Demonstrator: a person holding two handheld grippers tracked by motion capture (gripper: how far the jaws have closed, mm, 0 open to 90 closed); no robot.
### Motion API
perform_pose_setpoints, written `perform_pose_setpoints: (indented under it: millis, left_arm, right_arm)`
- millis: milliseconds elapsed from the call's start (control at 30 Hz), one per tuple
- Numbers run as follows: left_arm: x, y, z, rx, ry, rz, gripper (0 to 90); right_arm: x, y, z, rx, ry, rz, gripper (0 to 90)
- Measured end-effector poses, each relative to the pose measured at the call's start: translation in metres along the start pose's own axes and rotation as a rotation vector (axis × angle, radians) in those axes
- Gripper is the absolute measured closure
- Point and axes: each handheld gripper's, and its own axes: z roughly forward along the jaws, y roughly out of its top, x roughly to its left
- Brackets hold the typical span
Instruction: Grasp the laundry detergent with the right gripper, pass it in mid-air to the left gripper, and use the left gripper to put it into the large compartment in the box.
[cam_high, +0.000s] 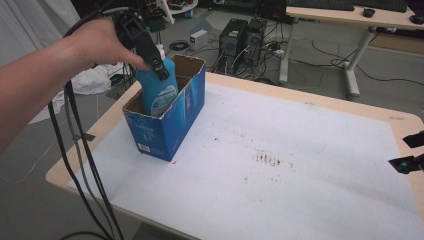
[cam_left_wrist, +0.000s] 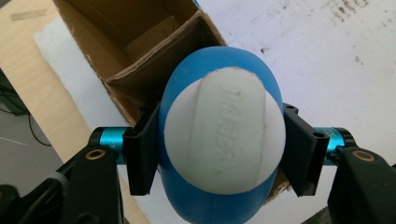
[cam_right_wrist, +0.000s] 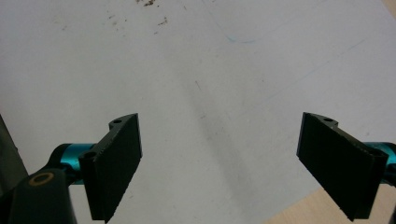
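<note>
A blue bottle (cam_high: 159, 89) with a white cap (cam_left_wrist: 224, 130) stands partly inside an open blue cardboard box (cam_high: 170, 125) at the table's left. My left gripper (cam_high: 154, 62) is shut on the bottle near its top, one black pad on each side of it (cam_left_wrist: 223, 154). In the left gripper view the box's brown inside (cam_left_wrist: 140, 32) lies beyond the bottle. My right gripper (cam_high: 411, 152) sits at the table's right edge, open, its two pads (cam_right_wrist: 114, 163) wide apart over the bare white mat (cam_right_wrist: 210, 70) with nothing between them.
A white mat (cam_high: 280, 165) with dark specks covers most of the wooden table (cam_high: 395, 120). Cables (cam_high: 80, 150) hang from the left gripper past the table's left edge. Computer towers (cam_high: 242, 37) and another desk (cam_high: 350, 20) stand on the floor behind.
</note>
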Motion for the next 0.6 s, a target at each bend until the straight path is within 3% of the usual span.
perform_pose_setpoints:
  millis: [433,600]
  left_arm:
    - [0.003,-0.007,0.029,0.037,-0.013,0.028,38.1]
    - [0.004,-0.011,0.04,0.055,-0.021,0.057,38.1]
  right_arm:
    - [-0.001,-0.009,-0.002,0.0,-0.002,0.013,13.6]
    - [-0.001,-0.013,-0.002,-0.001,-0.004,0.018,13.6]
